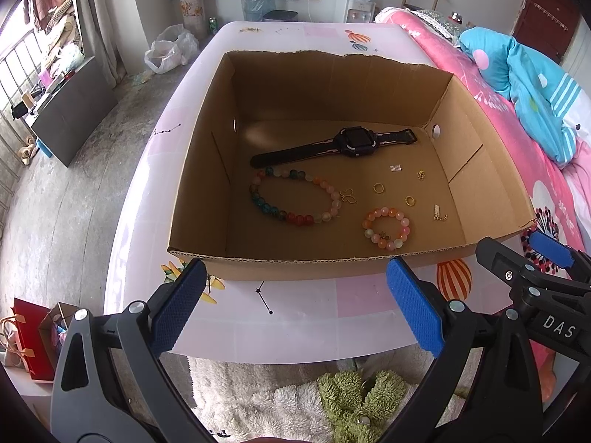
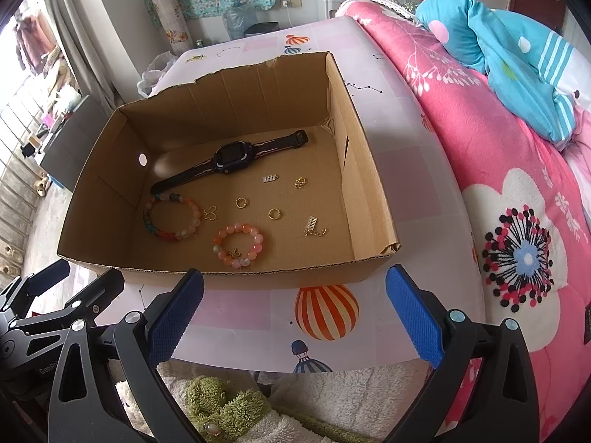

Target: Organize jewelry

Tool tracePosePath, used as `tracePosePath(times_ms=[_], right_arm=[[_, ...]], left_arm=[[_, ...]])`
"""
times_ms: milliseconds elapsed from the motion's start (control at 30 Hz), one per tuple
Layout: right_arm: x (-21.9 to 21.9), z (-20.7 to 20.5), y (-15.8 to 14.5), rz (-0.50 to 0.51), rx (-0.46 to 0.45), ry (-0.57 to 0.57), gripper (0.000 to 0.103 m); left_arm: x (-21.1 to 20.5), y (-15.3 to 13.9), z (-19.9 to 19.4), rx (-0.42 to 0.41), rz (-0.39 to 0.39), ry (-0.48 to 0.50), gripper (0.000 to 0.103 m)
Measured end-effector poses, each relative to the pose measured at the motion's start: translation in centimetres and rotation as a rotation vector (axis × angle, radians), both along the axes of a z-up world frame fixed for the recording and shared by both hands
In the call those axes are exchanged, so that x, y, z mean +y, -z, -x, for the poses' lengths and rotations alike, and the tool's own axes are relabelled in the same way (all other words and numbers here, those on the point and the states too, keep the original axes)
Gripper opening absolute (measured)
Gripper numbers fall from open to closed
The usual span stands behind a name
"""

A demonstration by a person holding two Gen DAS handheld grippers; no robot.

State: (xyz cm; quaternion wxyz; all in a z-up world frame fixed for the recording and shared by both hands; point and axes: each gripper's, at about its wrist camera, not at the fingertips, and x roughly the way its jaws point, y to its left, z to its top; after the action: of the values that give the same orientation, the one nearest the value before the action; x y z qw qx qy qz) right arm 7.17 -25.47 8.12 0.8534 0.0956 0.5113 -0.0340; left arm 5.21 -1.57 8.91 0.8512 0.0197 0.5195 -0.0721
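An open cardboard box (image 1: 207, 170) (image 2: 369, 184) sits on a pink patterned table. Inside lie a black watch (image 1: 354, 142) (image 2: 231, 155), a large multicoloured bead bracelet (image 1: 295, 217) (image 2: 162, 234), a small pink bead bracelet (image 1: 386, 243) (image 2: 255, 238), two gold rings (image 1: 378, 187) (image 2: 242, 202), a gold butterfly charm (image 1: 348, 195) and small clasps (image 2: 314, 226). My left gripper (image 1: 295, 295) is open and empty, in front of the box's near wall. My right gripper (image 2: 295, 295) is open and empty, also before the near wall.
The table (image 1: 295, 317) (image 2: 240, 313) stands beside a bed with a pink floral quilt (image 2: 498, 184) on the right. A fluffy white and green cloth (image 1: 332, 398) lies below the table edge. Floor, bags and furniture are at the left.
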Motion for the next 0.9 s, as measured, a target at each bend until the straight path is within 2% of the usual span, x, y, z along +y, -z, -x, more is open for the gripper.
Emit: tracePosePath(times_ms=[900], right_arm=[[-0.01,-0.03,-0.03,-0.003,0.002,0.000,0.096]], left_arm=[[0.11,0.14,0.04,0.006,0.000,-0.002,0.094]])
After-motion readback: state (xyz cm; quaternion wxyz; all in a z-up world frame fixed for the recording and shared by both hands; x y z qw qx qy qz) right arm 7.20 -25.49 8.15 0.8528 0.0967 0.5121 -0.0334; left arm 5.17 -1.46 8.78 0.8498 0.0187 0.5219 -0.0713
